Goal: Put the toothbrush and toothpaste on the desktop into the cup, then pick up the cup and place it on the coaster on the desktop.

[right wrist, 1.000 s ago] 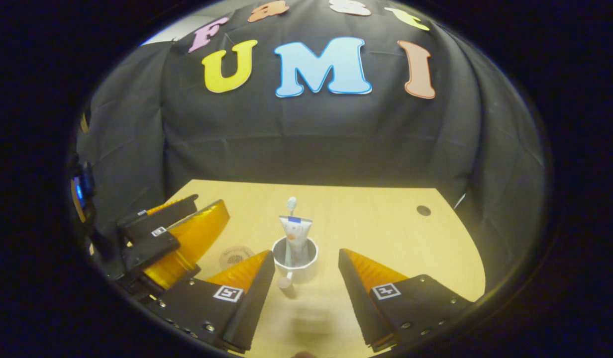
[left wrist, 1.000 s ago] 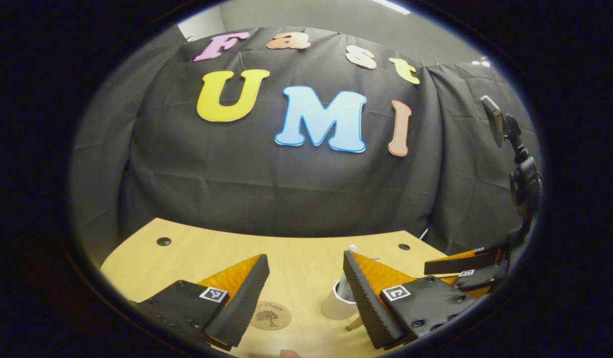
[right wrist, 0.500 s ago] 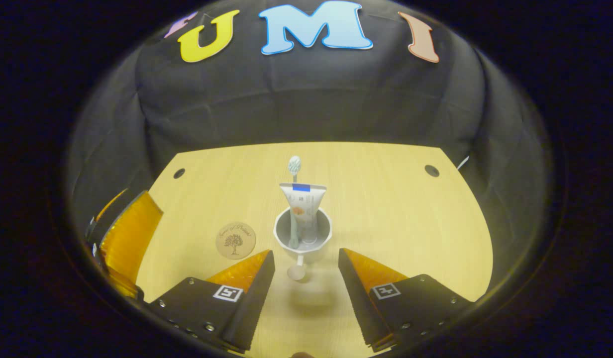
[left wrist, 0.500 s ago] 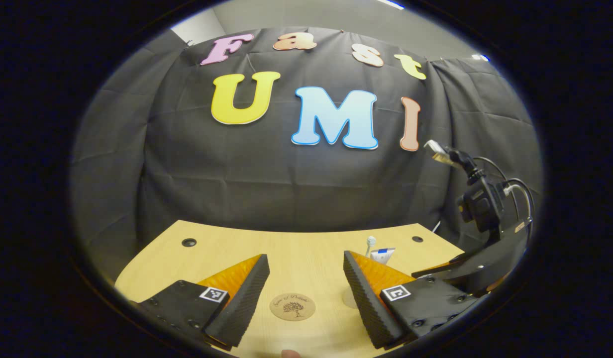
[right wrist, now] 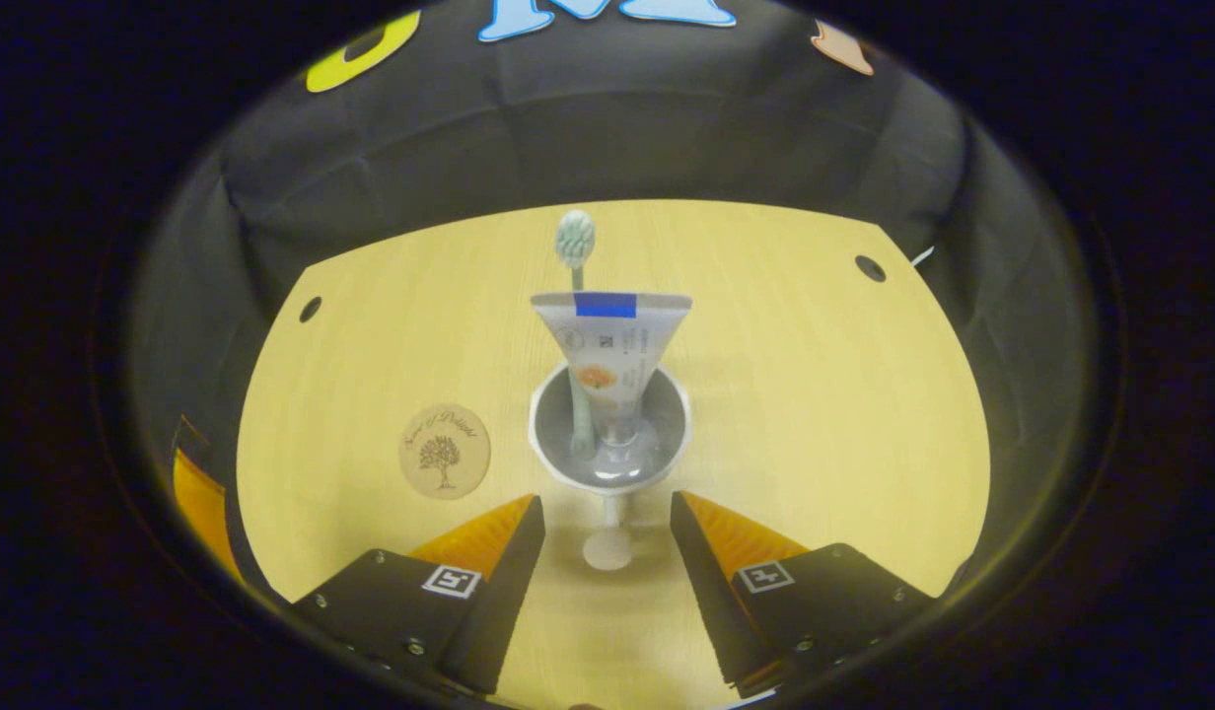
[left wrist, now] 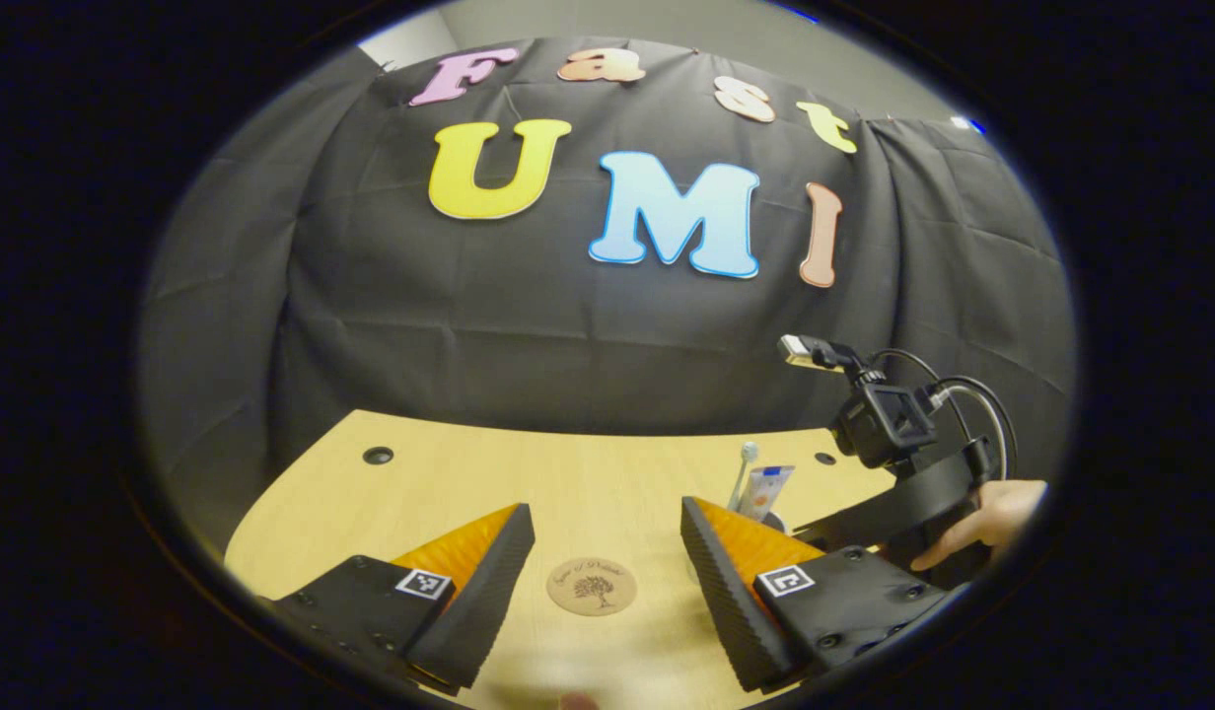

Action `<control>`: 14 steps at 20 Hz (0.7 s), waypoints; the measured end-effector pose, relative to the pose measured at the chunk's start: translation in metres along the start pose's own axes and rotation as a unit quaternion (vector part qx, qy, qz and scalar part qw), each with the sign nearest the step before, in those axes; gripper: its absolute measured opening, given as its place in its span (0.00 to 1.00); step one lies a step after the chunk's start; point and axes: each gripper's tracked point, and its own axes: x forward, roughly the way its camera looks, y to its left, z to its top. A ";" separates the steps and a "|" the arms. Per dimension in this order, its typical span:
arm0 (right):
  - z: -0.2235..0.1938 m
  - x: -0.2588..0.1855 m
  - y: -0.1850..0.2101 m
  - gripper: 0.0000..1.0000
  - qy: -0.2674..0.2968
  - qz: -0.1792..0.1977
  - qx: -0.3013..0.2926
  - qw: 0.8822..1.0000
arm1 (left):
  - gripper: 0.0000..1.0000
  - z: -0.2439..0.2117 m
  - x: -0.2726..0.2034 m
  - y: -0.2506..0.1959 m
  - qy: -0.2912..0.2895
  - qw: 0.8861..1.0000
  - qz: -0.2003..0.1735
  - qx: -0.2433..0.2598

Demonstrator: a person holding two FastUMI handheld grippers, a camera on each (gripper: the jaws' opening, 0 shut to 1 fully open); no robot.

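A white cup (right wrist: 607, 471) stands on the wooden desktop (right wrist: 815, 394) with a toothpaste tube (right wrist: 609, 345) and a pale green toothbrush (right wrist: 575, 242) upright inside it. Its round-ended handle (right wrist: 607, 548) points back between the tips of my open right gripper (right wrist: 607, 508), which hovers just above and behind the cup. The round brown coaster (right wrist: 445, 451) lies bare to the cup's left. In the left gripper view, my open left gripper (left wrist: 607, 518) hangs over the coaster (left wrist: 591, 586), and the toothbrush (left wrist: 745, 463) and tube (left wrist: 765, 490) rise beyond its right finger, beside the right gripper held by a hand (left wrist: 977, 523).
Small round holes sit in the desktop near its far corners (right wrist: 870, 267) (right wrist: 310, 309). An orange edge of the left gripper (right wrist: 198, 503) shows at the far left of the right gripper view. Black cloth walls the desk's far side.
My right gripper has dropped and tilted down toward the cup, bringing its handle between the fingertips. The left gripper drew back slightly and stays open over the coaster.
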 end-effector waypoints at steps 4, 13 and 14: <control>-0.004 0.016 -0.001 0.79 0.026 -0.012 -0.005 1.000 | 0.96 -0.006 0.005 0.010 0.008 1.000 -0.002 -0.004; -0.008 0.041 -0.004 0.66 0.055 -0.015 -0.003 0.998 | 0.96 -0.013 0.015 0.023 0.017 1.000 0.000 -0.004; -0.010 0.043 -0.005 0.66 0.060 -0.015 -0.006 0.998 | 0.96 -0.015 0.016 0.022 0.018 1.000 0.000 -0.005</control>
